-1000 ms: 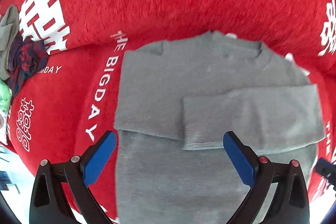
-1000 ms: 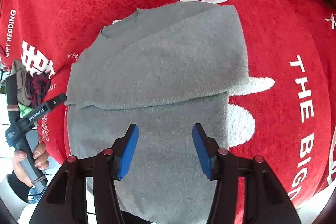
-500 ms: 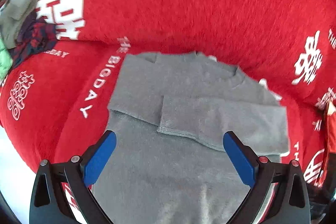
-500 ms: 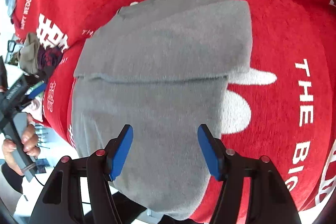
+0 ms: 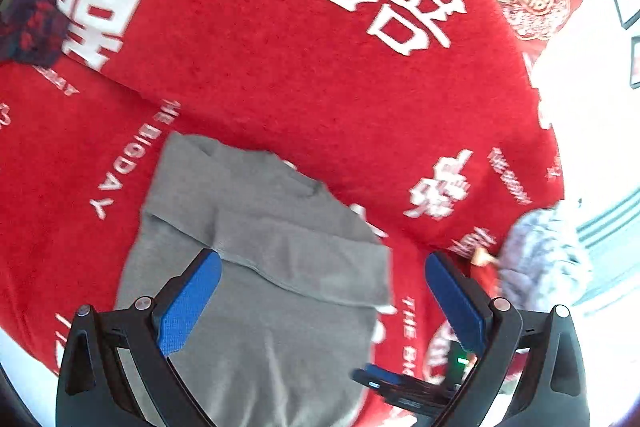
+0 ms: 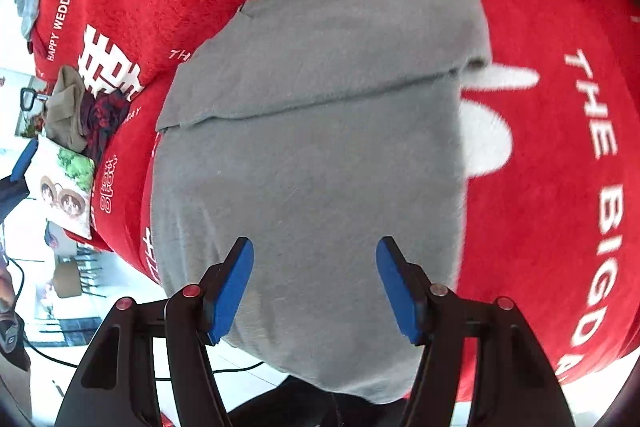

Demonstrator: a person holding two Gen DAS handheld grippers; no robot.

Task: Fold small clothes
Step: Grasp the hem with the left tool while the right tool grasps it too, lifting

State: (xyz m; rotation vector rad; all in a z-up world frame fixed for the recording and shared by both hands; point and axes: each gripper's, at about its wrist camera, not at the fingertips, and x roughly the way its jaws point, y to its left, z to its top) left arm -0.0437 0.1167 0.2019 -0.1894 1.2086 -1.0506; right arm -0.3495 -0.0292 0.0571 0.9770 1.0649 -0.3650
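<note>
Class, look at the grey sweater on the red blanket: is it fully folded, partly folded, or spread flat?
Partly folded. The grey sweater has both sleeves laid across its chest, their edge forming a line, while its lower body still lies unfolded on the red blanket.

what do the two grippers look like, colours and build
The left gripper and the right gripper look the same: two black plastic arms with open cut-out frames, each ending in a flat blue textured pad. Small round silver or reddish fasteners sit along the top of the arms. No cables or printed markings show on them.

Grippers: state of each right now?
Left gripper: open, holding nothing.
Right gripper: open, jaws just widened, nothing held; gray sweater lies below.
</note>
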